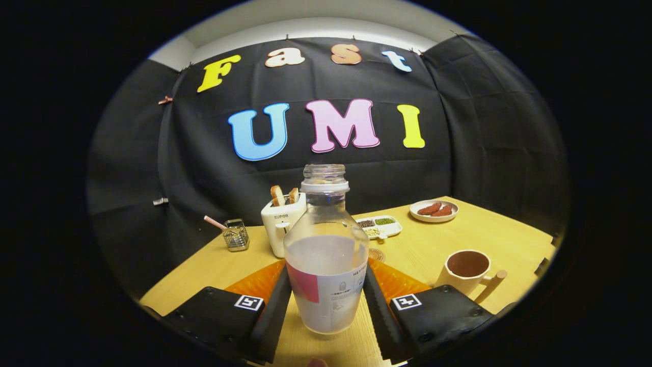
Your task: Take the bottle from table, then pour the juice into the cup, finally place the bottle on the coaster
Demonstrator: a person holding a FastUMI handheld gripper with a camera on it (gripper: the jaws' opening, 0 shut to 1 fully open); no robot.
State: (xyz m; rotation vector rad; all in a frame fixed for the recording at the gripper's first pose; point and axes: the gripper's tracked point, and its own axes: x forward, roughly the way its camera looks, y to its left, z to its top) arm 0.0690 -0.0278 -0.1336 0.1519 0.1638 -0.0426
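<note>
A clear bottle (pixel 326 255) with no cap, about half full of pale juice and carrying a white and pink label, stands upright between my fingers. My gripper (pixel 327 293) is shut on its lower body, one finger pressing on each side. Whether its base rests on the wooden table (pixel 509 239) I cannot tell. A cream cup (pixel 466 270) with a wooden handle and a dark inside sits beyond my right finger, to the right of the bottle. A small round brown coaster (pixel 377 254) lies just behind the bottle on its right side, partly hidden by it.
Behind the bottle on its left is a white toaster (pixel 280 224) holding bread slices. A white divided tray (pixel 381 226) of grains and a plate (pixel 434 210) of sausages lie further back to the right. A small glass holder (pixel 236 235) with a straw stands to the left.
</note>
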